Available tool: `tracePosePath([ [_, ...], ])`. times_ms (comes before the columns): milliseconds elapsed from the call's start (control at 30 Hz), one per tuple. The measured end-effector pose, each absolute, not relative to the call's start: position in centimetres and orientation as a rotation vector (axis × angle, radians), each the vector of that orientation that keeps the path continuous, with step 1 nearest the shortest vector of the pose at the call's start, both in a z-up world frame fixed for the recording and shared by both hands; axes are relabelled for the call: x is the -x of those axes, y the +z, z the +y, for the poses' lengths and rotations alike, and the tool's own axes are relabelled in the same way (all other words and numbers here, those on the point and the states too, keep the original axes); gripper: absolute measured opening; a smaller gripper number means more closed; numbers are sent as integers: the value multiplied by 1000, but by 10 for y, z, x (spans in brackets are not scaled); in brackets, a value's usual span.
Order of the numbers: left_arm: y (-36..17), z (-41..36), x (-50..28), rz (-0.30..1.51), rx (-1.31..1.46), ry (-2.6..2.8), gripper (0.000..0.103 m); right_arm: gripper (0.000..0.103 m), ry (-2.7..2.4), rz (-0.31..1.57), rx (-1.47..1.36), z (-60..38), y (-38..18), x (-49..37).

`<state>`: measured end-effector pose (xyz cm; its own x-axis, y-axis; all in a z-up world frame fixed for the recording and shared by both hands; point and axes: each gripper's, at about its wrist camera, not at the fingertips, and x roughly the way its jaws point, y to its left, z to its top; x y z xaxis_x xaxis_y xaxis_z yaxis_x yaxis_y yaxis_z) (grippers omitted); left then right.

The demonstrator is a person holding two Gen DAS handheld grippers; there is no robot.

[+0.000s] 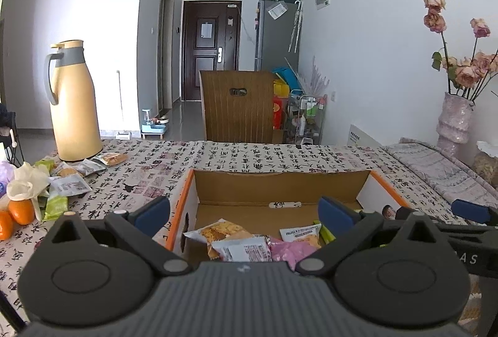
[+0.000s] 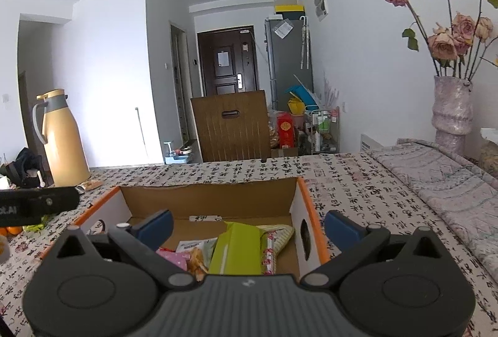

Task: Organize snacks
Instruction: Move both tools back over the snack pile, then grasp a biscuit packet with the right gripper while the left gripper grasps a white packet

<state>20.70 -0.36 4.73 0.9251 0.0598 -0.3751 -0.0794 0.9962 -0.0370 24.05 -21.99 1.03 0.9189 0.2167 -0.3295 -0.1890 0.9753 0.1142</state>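
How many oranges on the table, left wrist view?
2, both at the table's left edge by the tissue: one nearer the box, one cut off by the frame. More may sit out of view.

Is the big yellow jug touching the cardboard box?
Apart. In the left wrist view the yellow jug stands far off to the left on the table, and a wide stretch of patterned tablecloth lies bare between it and the cardboard box.

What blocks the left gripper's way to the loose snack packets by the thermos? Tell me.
Nothing visible. The left gripper is open and empty above the cardboard box; the loose snack packets lie to its left beside the thermos, with only bare tablecloth between box and packets.
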Motion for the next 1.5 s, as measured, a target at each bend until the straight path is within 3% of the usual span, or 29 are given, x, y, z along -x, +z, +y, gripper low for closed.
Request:
tracePosePath([
  [1000,5,33,-120,519,83,83,103,103,174,511,-58,-245,-28,-146],
  [1500,-14,49,-118,590,118,132,103,103,65,702,-35,-271,-56,-205],
])
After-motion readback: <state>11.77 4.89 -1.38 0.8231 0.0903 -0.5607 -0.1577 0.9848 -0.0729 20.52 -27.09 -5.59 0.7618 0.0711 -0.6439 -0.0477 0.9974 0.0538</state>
